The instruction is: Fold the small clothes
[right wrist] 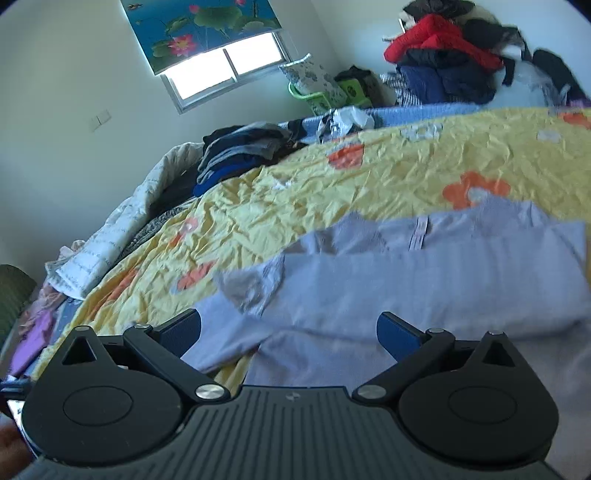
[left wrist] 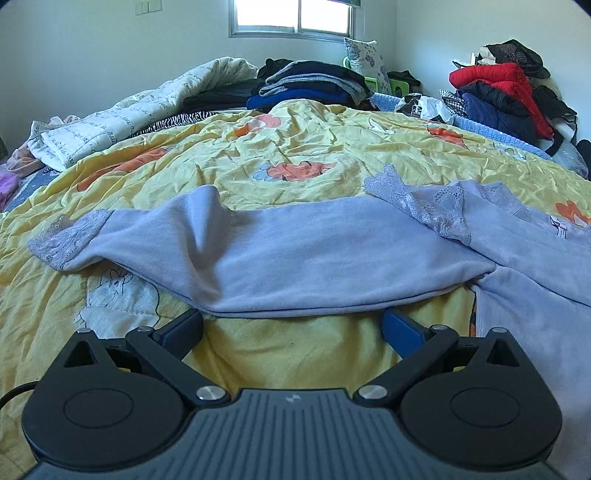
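Observation:
A pale lavender long-sleeved top [left wrist: 306, 254] with lace cuffs lies spread on a yellow flowered quilt [left wrist: 295, 147]. In the left wrist view one sleeve stretches across in front of my left gripper [left wrist: 291, 321], its lace cuff [left wrist: 62, 236] at the left. The left gripper is open, low over the quilt, with its fingertips tucked under the sleeve's near edge. The right gripper [right wrist: 288, 328] is open above the top's body [right wrist: 424, 280], nothing between its fingers.
A stack of folded dark clothes [left wrist: 310, 83] and a white quilt [left wrist: 147, 107] lie at the far side of the bed. A heap of red and dark jackets [left wrist: 509, 96] sits at the right. A window [left wrist: 291, 16] is behind.

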`<action>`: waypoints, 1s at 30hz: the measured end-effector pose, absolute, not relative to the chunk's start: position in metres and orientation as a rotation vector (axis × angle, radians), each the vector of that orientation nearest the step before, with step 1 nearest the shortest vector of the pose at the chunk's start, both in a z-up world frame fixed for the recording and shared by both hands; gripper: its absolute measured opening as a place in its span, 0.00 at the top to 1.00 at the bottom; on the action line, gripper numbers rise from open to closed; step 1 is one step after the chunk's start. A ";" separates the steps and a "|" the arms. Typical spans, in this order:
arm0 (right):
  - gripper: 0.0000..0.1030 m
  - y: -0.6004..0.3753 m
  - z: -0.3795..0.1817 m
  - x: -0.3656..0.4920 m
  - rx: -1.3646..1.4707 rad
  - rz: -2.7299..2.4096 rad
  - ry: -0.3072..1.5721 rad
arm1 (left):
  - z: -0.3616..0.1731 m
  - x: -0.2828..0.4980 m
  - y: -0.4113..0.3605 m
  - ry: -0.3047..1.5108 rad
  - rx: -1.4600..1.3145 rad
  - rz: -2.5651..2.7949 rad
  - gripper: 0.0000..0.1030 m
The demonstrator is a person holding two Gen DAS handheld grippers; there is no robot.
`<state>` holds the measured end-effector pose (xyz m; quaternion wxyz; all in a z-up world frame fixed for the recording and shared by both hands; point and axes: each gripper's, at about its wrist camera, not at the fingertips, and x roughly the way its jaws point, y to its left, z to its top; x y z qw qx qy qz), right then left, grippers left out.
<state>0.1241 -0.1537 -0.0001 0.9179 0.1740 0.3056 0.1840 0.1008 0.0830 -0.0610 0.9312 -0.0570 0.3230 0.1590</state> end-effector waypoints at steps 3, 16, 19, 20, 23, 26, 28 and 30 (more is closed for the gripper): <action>0.01 -0.155 -0.006 0.120 0.406 0.370 0.660 | -0.061 0.101 0.083 0.661 -0.117 0.325 0.00; 0.01 -0.154 -0.001 0.086 0.339 0.367 0.628 | -0.060 0.101 0.078 0.661 -0.125 0.351 0.00; 0.01 -0.155 -0.009 0.088 0.404 0.393 0.668 | -0.060 0.103 0.075 0.662 -0.129 0.366 0.00; 0.01 -0.154 -0.010 0.087 0.403 0.398 0.668 | -0.060 0.103 0.075 0.662 -0.128 0.361 0.00; 0.01 -0.150 -0.008 0.082 0.373 0.391 0.652 | -0.059 0.107 0.077 0.664 -0.131 0.369 0.00; 0.01 -0.154 -0.007 0.079 0.365 0.387 0.646 | -0.055 0.101 0.086 0.666 -0.135 0.328 0.00; 0.01 -0.158 -0.007 0.077 0.354 0.379 0.639 | -0.047 0.079 0.100 0.633 -0.219 0.305 0.00; 0.01 -0.161 -0.011 0.078 0.350 0.354 0.642 | -0.036 0.052 0.126 0.582 -0.361 0.250 0.00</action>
